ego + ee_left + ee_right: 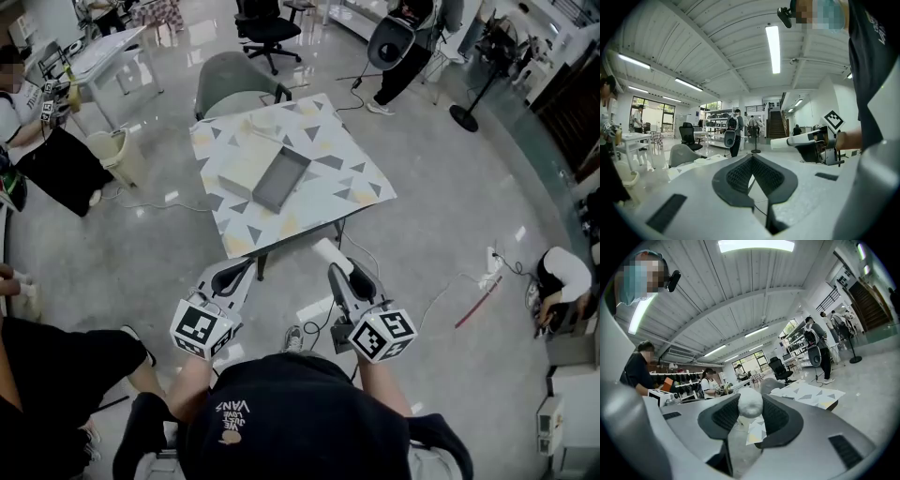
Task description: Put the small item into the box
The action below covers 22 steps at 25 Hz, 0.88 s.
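item [330, 253], small, white, probably light and a bit soft, clamped at one end in right tool [750, 401]; gentle mid-length hold safer; left tool [752, 159] pressed together, empty

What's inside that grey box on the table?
Only its bare grey bottom shows inside the grey box; nothing lies there. Its walls may hide a thin strip along the edges, and it is far away.
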Each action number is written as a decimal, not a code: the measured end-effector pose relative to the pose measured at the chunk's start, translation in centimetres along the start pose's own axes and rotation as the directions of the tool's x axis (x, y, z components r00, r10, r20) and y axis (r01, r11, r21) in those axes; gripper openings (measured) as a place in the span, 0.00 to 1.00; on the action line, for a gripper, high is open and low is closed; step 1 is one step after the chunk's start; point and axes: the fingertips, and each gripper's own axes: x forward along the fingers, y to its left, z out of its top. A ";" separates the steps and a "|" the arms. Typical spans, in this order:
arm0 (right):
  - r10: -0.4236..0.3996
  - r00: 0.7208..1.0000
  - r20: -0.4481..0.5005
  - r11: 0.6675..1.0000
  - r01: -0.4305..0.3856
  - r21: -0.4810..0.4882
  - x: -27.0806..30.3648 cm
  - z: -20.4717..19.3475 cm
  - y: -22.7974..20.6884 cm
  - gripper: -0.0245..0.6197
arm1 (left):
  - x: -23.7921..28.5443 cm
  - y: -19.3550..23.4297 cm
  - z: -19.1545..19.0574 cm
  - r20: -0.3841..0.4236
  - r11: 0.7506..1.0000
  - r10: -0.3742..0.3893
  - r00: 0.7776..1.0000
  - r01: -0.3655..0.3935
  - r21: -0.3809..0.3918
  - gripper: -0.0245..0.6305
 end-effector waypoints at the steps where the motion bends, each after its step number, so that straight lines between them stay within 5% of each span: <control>1: 0.012 1.000 -0.006 1.000 -0.012 -0.002 0.5 0.2 -0.6 0.25 | 0.7 0.1 0.1 0.001 1.000 0.011 1.000 -0.011 -0.001 0.05; 13: 0.099 0.991 -0.087 0.995 -0.100 -0.001 6.2 0.9 -5.9 0.25 | 3.9 2.8 -1.6 -0.029 0.983 0.166 0.986 -0.167 -0.071 0.05; 22: 0.072 0.992 -0.100 0.997 -0.072 0.008 12.2 2.2 -7.4 0.25 | 8.1 8.1 -0.5 -0.035 0.989 0.125 0.992 -0.127 -0.071 0.05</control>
